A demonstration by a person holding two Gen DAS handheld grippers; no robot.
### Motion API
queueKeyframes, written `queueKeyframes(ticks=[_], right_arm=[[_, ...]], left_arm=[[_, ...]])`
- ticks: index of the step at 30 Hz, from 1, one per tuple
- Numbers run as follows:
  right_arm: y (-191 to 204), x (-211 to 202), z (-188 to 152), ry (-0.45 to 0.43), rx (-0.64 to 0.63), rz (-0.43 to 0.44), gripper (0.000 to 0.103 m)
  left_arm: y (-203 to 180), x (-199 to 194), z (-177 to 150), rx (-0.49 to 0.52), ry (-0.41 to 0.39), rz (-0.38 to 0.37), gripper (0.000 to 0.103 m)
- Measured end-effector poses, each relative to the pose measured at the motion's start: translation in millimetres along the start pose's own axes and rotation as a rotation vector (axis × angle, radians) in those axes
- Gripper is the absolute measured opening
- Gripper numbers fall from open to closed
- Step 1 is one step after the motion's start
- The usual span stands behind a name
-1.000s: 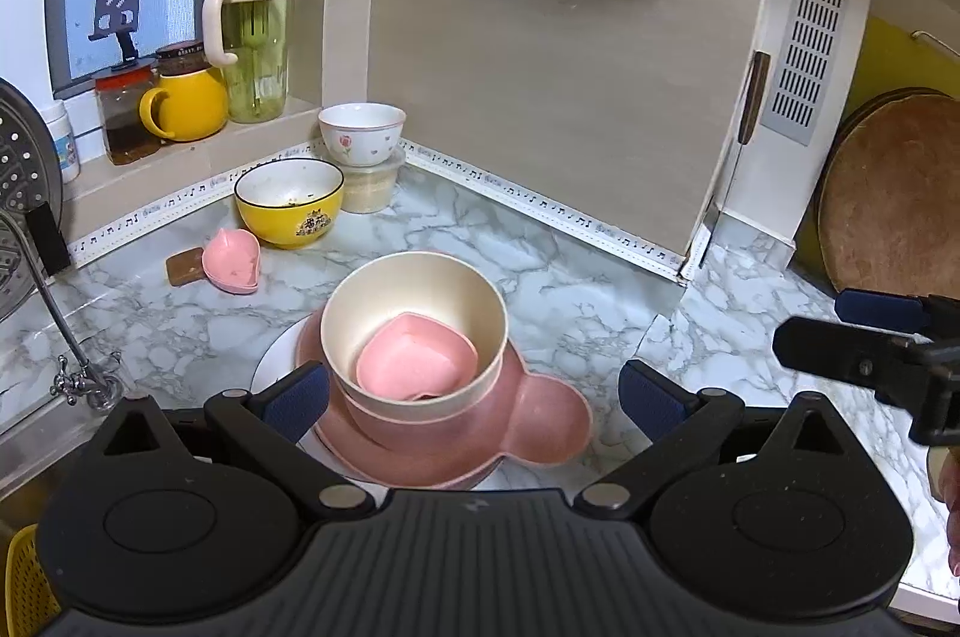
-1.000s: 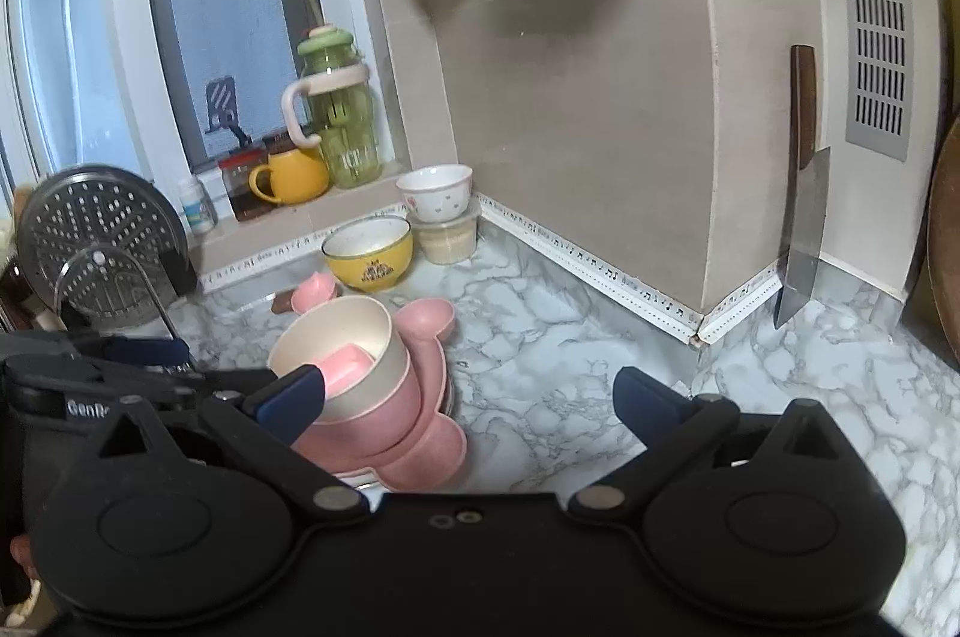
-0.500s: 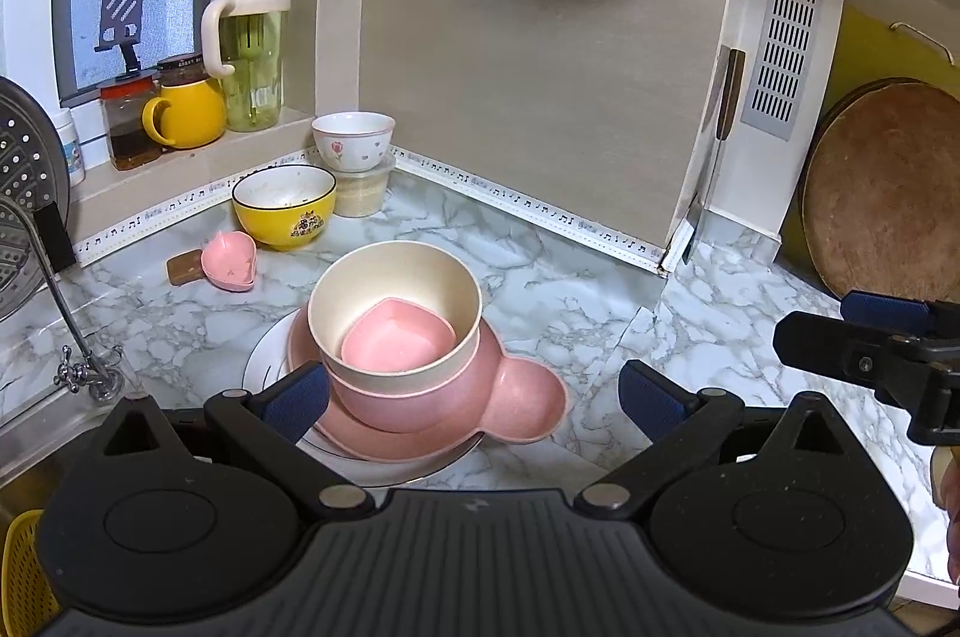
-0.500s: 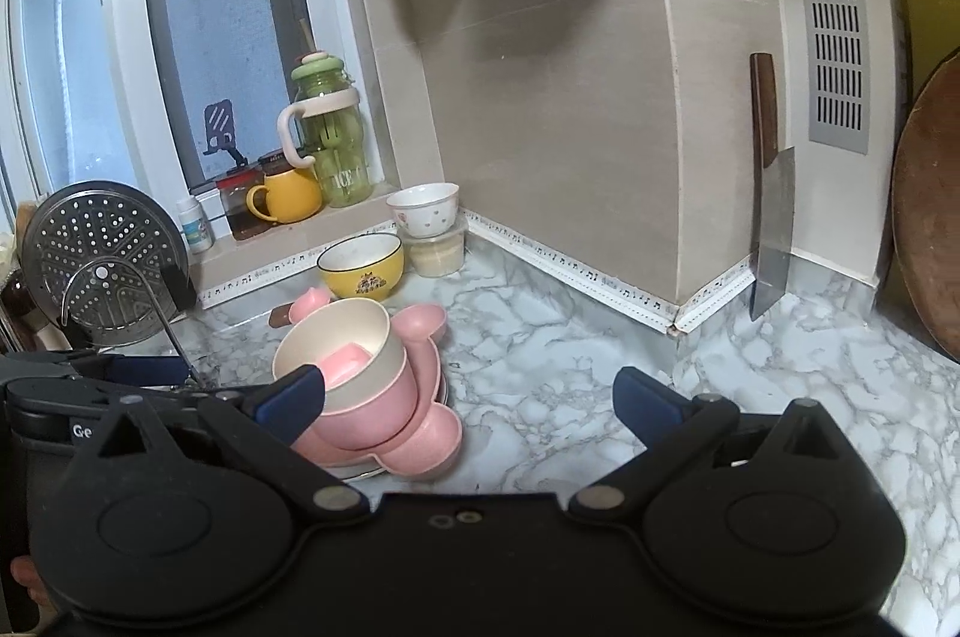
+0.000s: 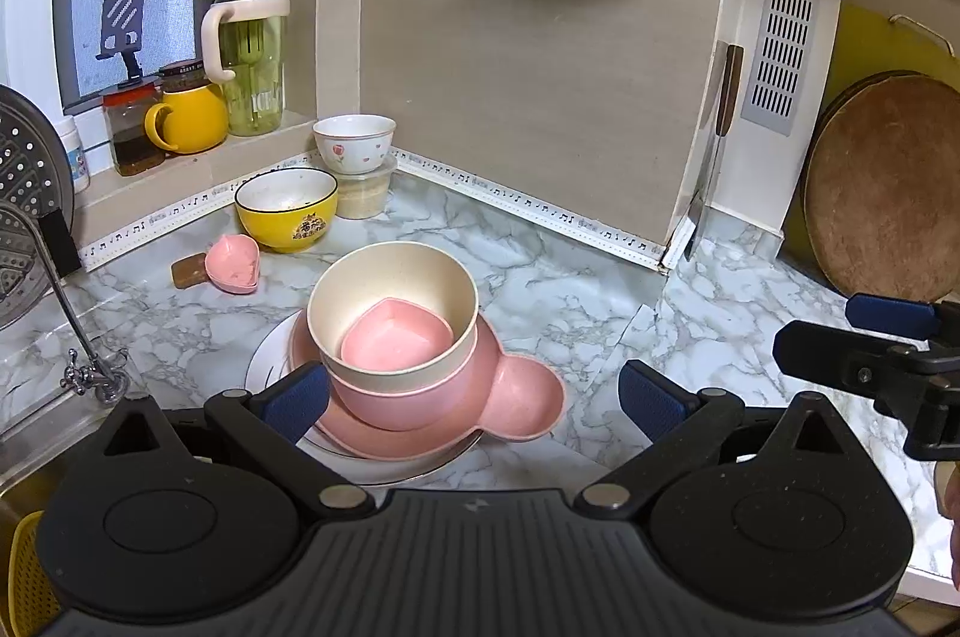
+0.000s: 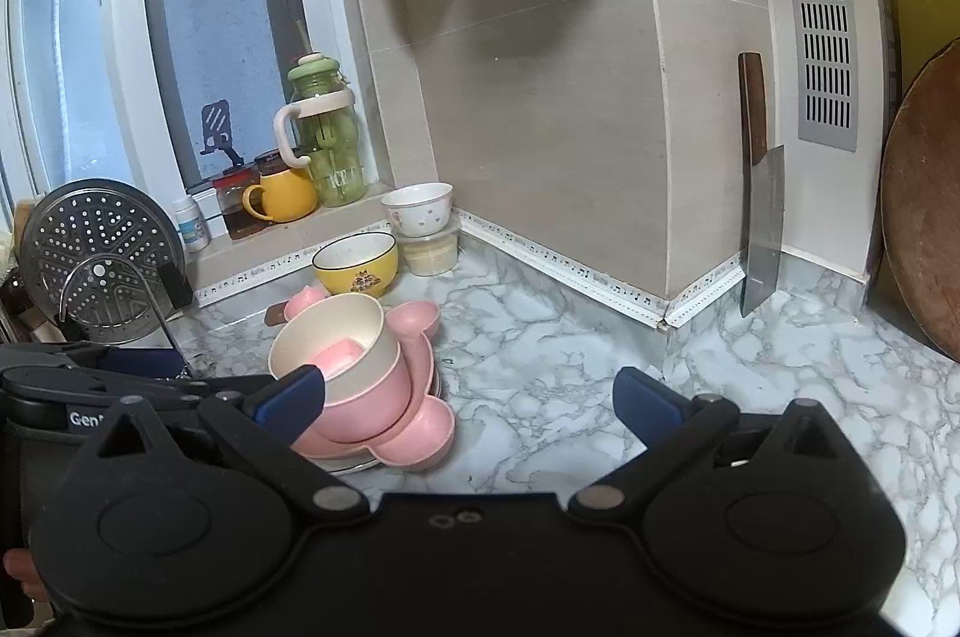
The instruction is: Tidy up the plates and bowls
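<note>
A stack stands on the marble counter: a white plate (image 5: pixel 270 355), a pink eared plate (image 5: pixel 522 400), a pink bowl (image 5: pixel 384 406), a cream bowl (image 5: pixel 420 277) and a small pink heart dish (image 5: pixel 396 343) inside it. The same stack (image 6: pixel 354 373) shows in the right wrist view. My left gripper (image 5: pixel 474 397) is open just in front of the stack, holding nothing. My right gripper (image 6: pixel 468 403) is open to the right of the stack, also holding nothing. Further back sit a yellow bowl (image 5: pixel 285 208), a second pink heart dish (image 5: pixel 234 262) and a white flowered bowl (image 5: pixel 354 141) on a lidded tub.
A faucet (image 5: pixel 66 313) and sink edge lie at the left with a perforated steamer tray (image 6: pixel 96 253). On the windowsill stand a green bottle (image 5: pixel 252 48), yellow mug (image 5: pixel 192 117) and jar. A cleaver (image 6: pixel 759 223) leans on the wall; a round wooden board (image 5: pixel 882 187) stands right.
Both grippers have drawn back and up from the stack, so it looks smaller and farther. The dishes have not moved.
</note>
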State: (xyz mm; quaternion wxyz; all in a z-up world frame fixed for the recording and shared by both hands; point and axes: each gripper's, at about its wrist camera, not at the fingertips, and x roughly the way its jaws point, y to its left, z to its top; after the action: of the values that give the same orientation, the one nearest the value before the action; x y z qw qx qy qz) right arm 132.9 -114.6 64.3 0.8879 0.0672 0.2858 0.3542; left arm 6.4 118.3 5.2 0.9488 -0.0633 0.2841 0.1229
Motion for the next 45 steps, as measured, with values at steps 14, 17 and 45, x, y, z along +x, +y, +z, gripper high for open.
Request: queueKeyframes(ticks=[14, 17, 45], right_arm=[[-1.3, -1.4, 1.5, -0.008, 0.000, -0.006, 0.103], [-3.0, -1.2, 1.5, -0.008, 0.005, -0.010, 0.103], [-6.0, 4.3, -1.5, 0.015, 0.015, -0.030, 0.103]], left_arm=[[0.2, 1.6, 1.8, -0.010, 0.010, -0.012, 0.103], [0.3, 0.9, 1.6, -0.016, 0.012, -0.024, 0.103], [-5.0, -6.6, -2.3, -0.012, 0.010, -0.044, 0.103]])
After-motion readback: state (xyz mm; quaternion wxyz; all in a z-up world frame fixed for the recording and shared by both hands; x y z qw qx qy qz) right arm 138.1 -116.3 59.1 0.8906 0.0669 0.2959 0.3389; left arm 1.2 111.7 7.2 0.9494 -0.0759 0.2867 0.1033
